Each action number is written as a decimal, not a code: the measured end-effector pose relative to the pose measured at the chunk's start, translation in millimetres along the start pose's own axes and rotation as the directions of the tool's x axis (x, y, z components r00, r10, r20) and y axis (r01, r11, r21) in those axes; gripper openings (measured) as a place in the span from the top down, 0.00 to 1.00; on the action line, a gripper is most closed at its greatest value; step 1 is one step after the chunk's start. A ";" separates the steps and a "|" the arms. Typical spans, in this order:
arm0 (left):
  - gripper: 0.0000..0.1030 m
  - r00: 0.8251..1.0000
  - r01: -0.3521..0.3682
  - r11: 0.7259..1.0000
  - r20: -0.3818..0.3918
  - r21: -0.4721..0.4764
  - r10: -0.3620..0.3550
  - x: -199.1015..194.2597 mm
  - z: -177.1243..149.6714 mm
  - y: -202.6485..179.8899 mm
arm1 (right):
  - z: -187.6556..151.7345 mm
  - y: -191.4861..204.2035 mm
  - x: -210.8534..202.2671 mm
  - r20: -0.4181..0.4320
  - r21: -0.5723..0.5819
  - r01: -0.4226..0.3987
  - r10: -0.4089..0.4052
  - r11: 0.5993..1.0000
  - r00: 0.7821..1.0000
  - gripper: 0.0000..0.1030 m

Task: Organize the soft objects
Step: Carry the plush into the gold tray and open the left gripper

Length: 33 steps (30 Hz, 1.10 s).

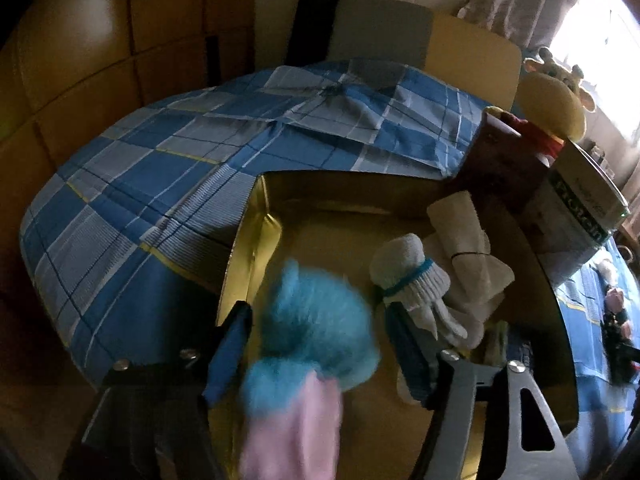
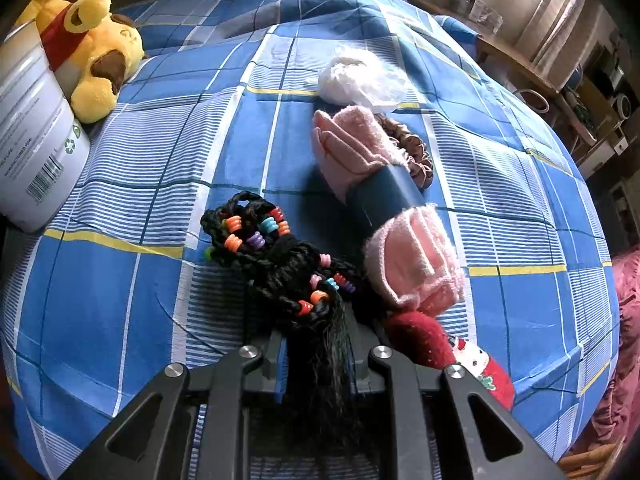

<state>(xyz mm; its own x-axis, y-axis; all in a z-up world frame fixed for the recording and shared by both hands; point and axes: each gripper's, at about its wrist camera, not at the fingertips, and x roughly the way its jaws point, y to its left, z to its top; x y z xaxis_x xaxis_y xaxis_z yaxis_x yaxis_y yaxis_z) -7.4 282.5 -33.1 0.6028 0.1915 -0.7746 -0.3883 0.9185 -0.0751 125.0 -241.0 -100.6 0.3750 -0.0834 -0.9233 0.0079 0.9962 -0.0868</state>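
the fluffy blue and pink soft item (image 1: 308,344) sits between the fingers of your left hand-held gripper (image 1: 316,348), blurred, over the open cardboard box (image 1: 256,240). the blue pads (image 1: 230,346) stand apart on either side of it and do not look pressed into the fur, so the jaws are spread rather than clamped. no earlier view is there to compare with.

inside the box, just to the right of the blue item, lies a rolled white glove with a blue band (image 1: 412,280), and behind that a cream folded cloth bundle (image 1: 464,248) tied round its middle. the box rests on the bed, on a blue checked sheet (image 1: 160,184). beyond the box's far right corner you see a yellow plush toy (image 1: 556,100) and a white canister (image 1: 580,208).

your right hand-held gripper (image 2: 316,344) is drawn together on the black braided hairpiece with coloured beads (image 2: 276,256); its loose black strands run down between the fingers, while the beaded braids lie bunched on the sheet in front. just right of it lies a pink rolled cloth in a dark blue sleeve (image 2: 380,200), touching a red sock with a cartoon face (image 2: 452,352) at its near end. beside the pink roll's far end there is a brown scrunchie (image 2: 416,152), and beyond that a white fluffy ball in clear plastic (image 2: 352,80).
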 end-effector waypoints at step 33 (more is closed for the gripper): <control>0.20 0.985 0.139 0.988 0.095 0.072 -0.146 -57.4 -15.0 -26.4 | 20.6 23.2 -47.4 0.080 -0.030 -0.108 0.110 0.994 0.991 0.81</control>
<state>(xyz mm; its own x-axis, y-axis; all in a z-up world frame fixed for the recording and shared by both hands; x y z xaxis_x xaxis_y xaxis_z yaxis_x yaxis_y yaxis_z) -42.3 242.0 4.0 0.7167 0.0877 -0.6919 -0.2496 0.9586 -0.1370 126.5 -213.4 -51.2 0.4469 0.0288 -0.8941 -0.0603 0.9982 0.0020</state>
